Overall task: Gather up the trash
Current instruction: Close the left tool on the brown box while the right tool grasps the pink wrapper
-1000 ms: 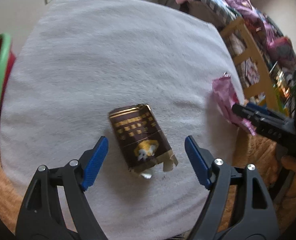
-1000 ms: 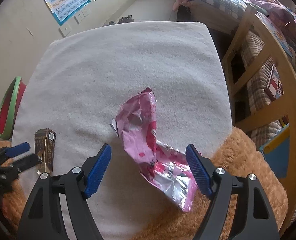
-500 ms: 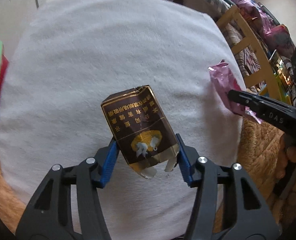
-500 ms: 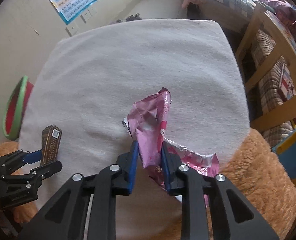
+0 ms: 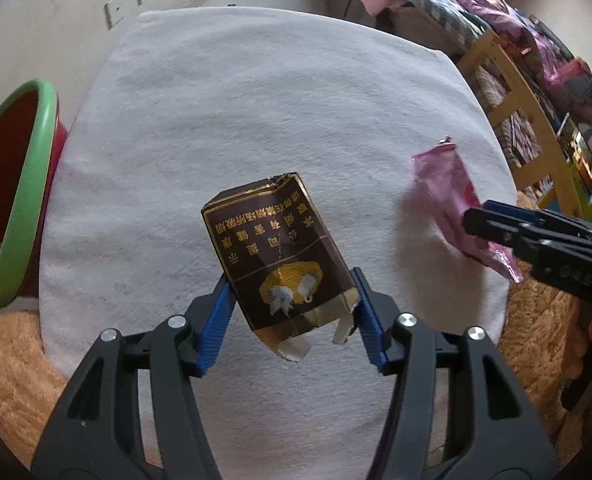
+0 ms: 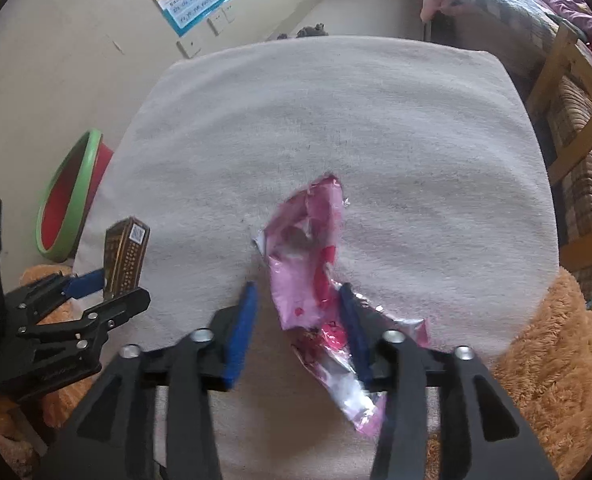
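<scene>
We see the left gripper clamping the brown packet while the right gripper's jaws are opening around the pink wrapper, bin at nine o'clock.

A crumpled dark brown cigarette pack with gold lettering and a torn lower end stands tilted above the white towel, near its front edge. A creased pink foil wrapper hangs over the towel's right front part.
</scene>
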